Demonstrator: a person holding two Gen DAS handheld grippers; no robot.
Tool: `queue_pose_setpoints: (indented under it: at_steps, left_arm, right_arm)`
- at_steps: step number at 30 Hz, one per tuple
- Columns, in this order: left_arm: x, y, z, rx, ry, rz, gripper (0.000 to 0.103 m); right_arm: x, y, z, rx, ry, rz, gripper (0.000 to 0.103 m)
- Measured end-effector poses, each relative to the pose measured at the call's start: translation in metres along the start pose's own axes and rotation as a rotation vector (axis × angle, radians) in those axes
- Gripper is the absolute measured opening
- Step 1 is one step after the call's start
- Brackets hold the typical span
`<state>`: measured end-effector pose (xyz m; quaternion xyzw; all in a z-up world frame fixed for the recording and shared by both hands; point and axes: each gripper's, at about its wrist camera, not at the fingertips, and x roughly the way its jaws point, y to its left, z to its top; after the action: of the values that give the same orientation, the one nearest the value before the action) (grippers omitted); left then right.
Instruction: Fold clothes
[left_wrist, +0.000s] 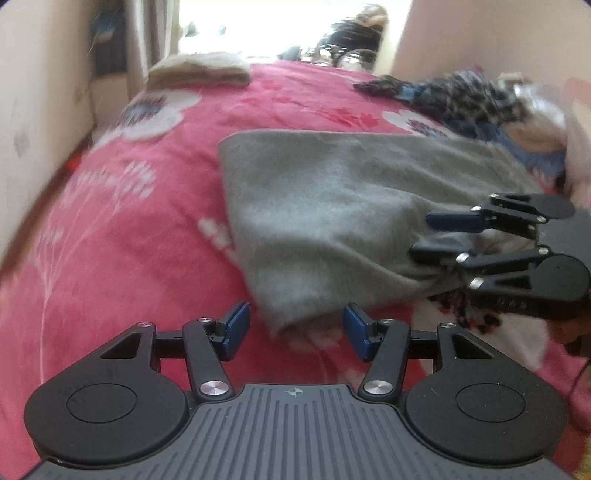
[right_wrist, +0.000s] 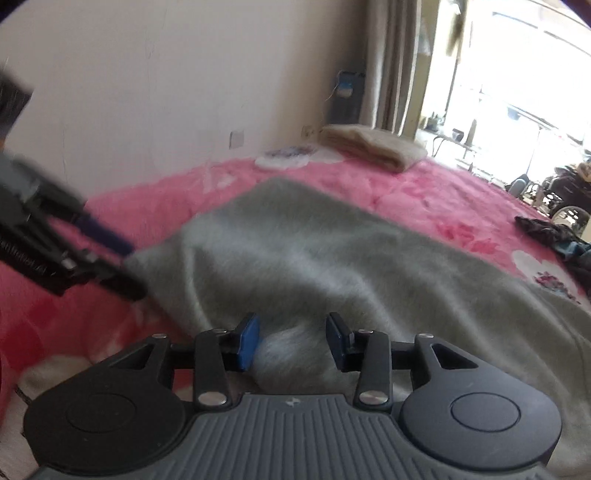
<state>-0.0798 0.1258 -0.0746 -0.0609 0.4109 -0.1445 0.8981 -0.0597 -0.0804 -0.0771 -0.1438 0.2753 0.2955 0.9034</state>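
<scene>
- You are working over a grey garment (left_wrist: 325, 206) that is lying spread on the pink floral bedspread (left_wrist: 122, 236), near the bed's close edge, its near hem bunched up in front of both tools.
- Your left gripper (left_wrist: 295, 332) is hanging with its blue pads apart, straddling a rolled corner of the cloth and pinching nothing.
- Your right gripper (right_wrist: 291, 339) is also standing apart, with a tuft of grey fabric sitting between the pads (not squeezed, as far as the gap shows).
- The fabric is looking soft, fuzzy and limp, so it will likely be sagging and dragging rather than holding shape; I'd judge it light.
- Hold it best at the two near corners, biting deep into the bunched edge.
- Its long axis is running from your near-left side towards the far right, where a dark patterned pile (left_wrist: 461, 96) is lying; a folded beige item (left_wrist: 199, 70) is sitting well apart.
</scene>
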Motion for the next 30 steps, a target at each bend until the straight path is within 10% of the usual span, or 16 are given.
queue_pose_setpoints:
  at_steps: [8,19,30]
  left_arm:
    - [0.010,0.063,-0.001,-0.499,0.000,-0.154,0.060]
    - [0.039,0.073,0.012,-0.621,0.051,-0.307,0.060]
    - [0.041,0.068,0.027,-0.668,0.061,-0.430,0.060]
  right_arm:
    - [-0.005,0.010,0.008,0.042,0.007,0.071,0.070]
    - [0.009,0.063,0.009,-0.166,-0.017,0.083,0.095]
    - [0.054,0.095,0.010,-0.308,0.008,-0.022,0.097]
